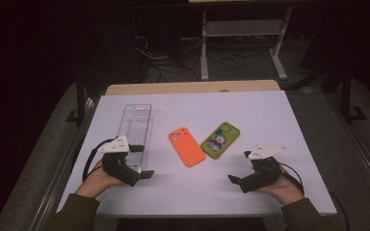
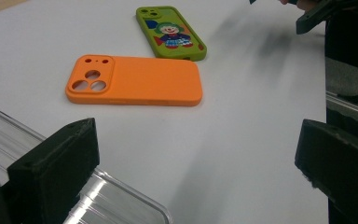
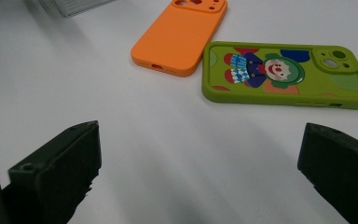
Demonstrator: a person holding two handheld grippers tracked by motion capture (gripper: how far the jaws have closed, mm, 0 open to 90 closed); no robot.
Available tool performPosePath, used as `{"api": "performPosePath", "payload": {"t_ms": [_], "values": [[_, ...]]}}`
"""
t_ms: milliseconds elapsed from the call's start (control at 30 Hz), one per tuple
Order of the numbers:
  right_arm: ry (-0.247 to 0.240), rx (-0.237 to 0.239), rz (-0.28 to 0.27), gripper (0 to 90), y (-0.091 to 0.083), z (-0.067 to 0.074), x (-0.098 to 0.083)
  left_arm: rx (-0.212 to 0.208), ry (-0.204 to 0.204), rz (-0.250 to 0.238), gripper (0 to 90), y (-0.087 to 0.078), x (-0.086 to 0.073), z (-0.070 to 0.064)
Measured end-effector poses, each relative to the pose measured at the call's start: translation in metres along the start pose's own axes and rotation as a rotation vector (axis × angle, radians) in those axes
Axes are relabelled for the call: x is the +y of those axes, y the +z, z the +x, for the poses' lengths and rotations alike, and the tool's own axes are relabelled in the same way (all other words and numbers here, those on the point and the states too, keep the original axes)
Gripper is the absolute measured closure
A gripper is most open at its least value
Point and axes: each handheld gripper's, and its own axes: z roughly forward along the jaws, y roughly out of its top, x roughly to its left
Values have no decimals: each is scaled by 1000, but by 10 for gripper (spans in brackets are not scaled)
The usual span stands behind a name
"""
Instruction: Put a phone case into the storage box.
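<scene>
1. Jaws of both grippers stand spread wide with nothing between them; the left gripper (image 1: 136, 176) and the right gripper (image 1: 239, 173) rest low over the near part of the table, each in a hand.
2. Ahead of the left gripper's jaws lies the orange phone case (image 2: 135, 80), flat with its camera cutouts up, well apart from the pads; a clear plastic tray (image 2: 116, 198) sits right under the left-hand jaw.
3. Before the right gripper's jaws lies the green phone case (image 3: 286, 74) with a clown picture, flat and clear of the pads.
4. On the table the two cases lie just beside each other between the grippers, their near ends almost touching.
5. Under everything is a white table (image 1: 270, 115); beyond it the room is dark, with cables and a white frame (image 1: 243, 29) on the floor.
</scene>
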Motion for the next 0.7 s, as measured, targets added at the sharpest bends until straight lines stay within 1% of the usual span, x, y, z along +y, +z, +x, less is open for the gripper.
{"api": "performPosePath", "payload": {"t_ms": [100, 133, 167, 200, 233, 267, 367, 400, 433, 567, 633, 700], "values": [[7, -5, 4, 0, 0, 1, 1, 3, 6, 7, 0, -1, 0, 0], [-1, -10, 2, 0, 0, 0, 1, 4, 9, 7, 0, -1, 0, 1], [7, -10, 3, 0, 1, 1, 2, 5, 9, 3, 0, -2, 0, 1], [5, -11, 16, 0, 2, 1, 5, 8, 13, 2, 0, -2, 0, 1], [-3, -13, 20, 0, 4, 2, 7, 6, -5, 0, 0, -2, 0, 0], [1, -12, 28, 0, 5, 3, 10, 8, 3, 5, 0, -2, 0, 1], [-3, -14, 34, 0, 9, 3, 15, 9, 5, -2, 0, -1, 0, 1], [0, -12, 46, 26, 13, 4, 20, 8, 9, -3, 0, -1, 0, 1], [-4, -13, 47, 37, 15, 4, 23, 3, 3, -7, 0, -2, 0, 0], [12, -18, 58, 72, 22, 3, 33, 4, -3, -10, 0, -3, 0, 0], [11, -20, 68, 110, 27, 2, 39, 5, -11, -15, 0, -3, 0, 0], [16, -24, 72, 144, 34, 1, 49, 7, -9, -16, 0, -4, 1, 0]]}}
